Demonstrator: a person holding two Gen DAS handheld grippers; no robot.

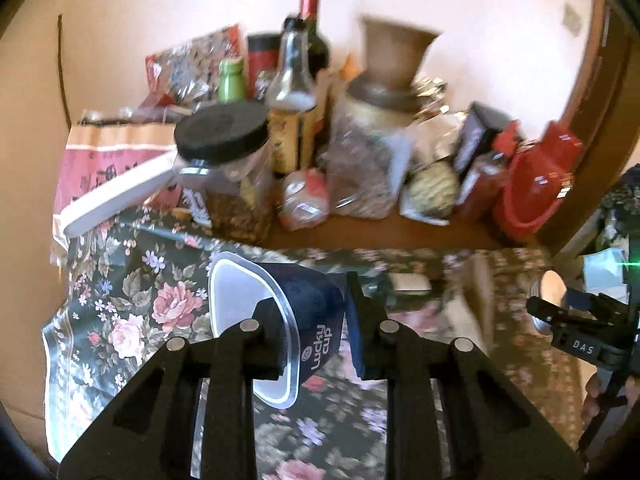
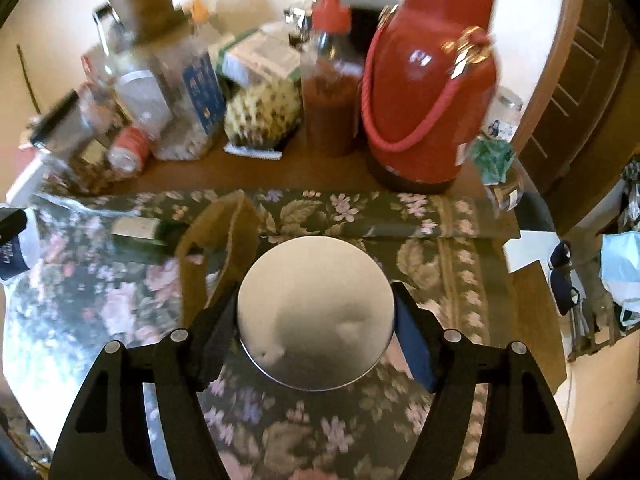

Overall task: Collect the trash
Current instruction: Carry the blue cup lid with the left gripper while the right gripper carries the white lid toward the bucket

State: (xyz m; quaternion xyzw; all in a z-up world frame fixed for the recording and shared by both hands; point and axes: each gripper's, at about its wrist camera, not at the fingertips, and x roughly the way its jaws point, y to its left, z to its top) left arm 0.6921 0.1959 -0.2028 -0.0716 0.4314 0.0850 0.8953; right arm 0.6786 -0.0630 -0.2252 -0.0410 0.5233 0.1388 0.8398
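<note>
left gripper (image 1: pixel 310 320) clamps the wall of an empty navy plastic cup (image 1: pixel 280 320) held tipped above the floral tablecloth (image 1: pixel 132 292), while the right gripper (image 2: pixel 316 320) grips a round metal tin (image 2: pixel 316 312) by its sides, contents hidden.

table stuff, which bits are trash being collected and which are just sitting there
Job in hand:
- dark Lucky cup, pinched at the rim by the left tongs
- round silver tin, clamped in the right tongs

Lying about:
- red flask
- sauce bottle
- wine bottle
- black-lidded jar
</note>
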